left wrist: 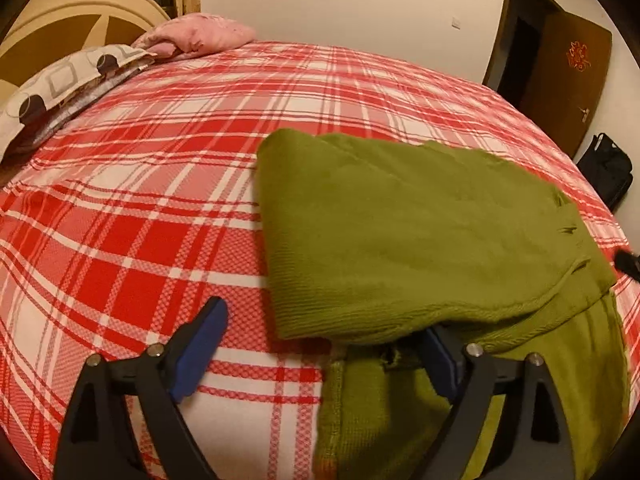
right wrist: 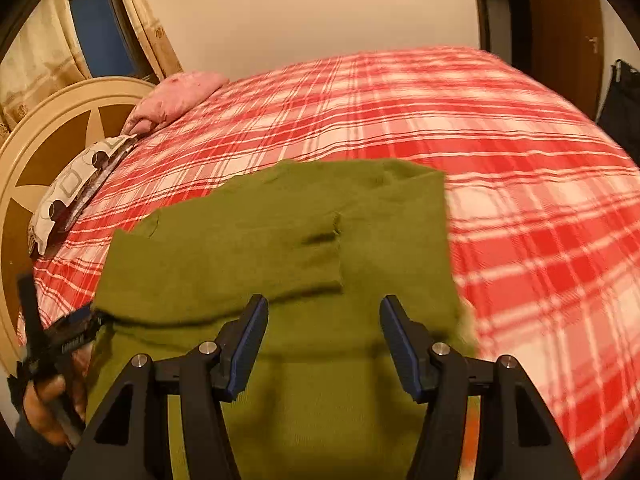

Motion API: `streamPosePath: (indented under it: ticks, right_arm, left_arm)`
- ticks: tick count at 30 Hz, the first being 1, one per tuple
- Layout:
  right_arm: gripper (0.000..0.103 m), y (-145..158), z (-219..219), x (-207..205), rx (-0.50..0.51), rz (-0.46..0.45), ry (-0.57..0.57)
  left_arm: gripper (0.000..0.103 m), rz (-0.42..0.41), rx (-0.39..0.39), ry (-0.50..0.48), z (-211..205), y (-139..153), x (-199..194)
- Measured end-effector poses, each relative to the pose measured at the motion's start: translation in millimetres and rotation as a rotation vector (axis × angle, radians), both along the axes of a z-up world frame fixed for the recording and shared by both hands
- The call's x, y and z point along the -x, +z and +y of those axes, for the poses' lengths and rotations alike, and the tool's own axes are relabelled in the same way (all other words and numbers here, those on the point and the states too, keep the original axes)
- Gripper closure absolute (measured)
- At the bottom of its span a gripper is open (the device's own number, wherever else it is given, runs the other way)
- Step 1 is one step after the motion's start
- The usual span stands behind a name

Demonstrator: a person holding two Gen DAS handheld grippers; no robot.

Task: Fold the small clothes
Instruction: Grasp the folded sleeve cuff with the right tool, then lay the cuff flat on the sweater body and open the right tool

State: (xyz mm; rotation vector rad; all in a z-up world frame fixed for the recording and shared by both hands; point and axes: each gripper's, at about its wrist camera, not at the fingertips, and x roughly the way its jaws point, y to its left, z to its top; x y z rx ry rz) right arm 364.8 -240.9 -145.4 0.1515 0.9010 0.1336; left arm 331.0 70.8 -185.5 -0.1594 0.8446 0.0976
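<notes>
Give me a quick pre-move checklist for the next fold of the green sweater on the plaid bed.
1. Left gripper released: ok, jaws wide, though a folded flap drapes over its right finger.
2. Right gripper empty: ok, jaws open above the green sweater.
3. Sleeve folded across the body: ok.
4. Sweater fully on the plaid bed: cannot tell, near hem out of frame.
5. Pillows clear of the sweater: ok.

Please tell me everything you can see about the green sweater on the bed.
The olive-green knitted sweater lies partly folded on the red-and-white checked bedcover. One sleeve is folded across the body, its ribbed cuff near the middle. It looks soft and thick. A fold drapes over one finger of the open left gripper.
</notes>
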Motion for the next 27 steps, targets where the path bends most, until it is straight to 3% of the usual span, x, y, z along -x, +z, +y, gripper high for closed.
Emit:
streamPosePath:
  ticks: [2,4,7,9,14,17,22,27]
  right_arm:
    - [0.044,-13.4,3.7,-22.8,0.032,0.043,-0.018]
    - [0.056,-29.1,7.9,-41.6,0.011,0.090,-0.036]
    - [0.087,-30.6,23.8,-47.2,0.045,0.066,0.013]
    - [0.094,-24.7,31.0,-43.7,0.056,0.039,0.042]
    - [0.095,11.7,31.6,-30.2,0.150,-0.107,0.032]
    - [0.095,20.8,26.9,-29.6,0.170,-0.130,0.028]
    - [0.095,7.5,15.7,-30.7,0.166,-0.091,-0.004]
    - [0.095,-15.7,3.5,-32.5,0.177,-0.053,-0.042]
  left_arm:
    - [0.007,0.000,0.008,0.002,1.1,-0.8,1.9]
    - [0.005,-0.001,0.032,0.011,4.3,-1.5,1.5]
    - [0.004,0.002,0.040,0.012,5.2,-1.9,1.2]
    - [0.004,0.003,0.038,0.010,4.7,-1.9,0.7]
    - [0.003,0.002,0.038,0.017,4.9,-1.3,1.9]
    - [0.003,-0.004,0.040,0.031,7.1,-0.9,2.7]
    - [0.003,-0.026,0.096,0.095,22.0,-0.9,8.3]
    - [0.003,-0.013,0.068,0.141,23.0,-1.6,7.8]
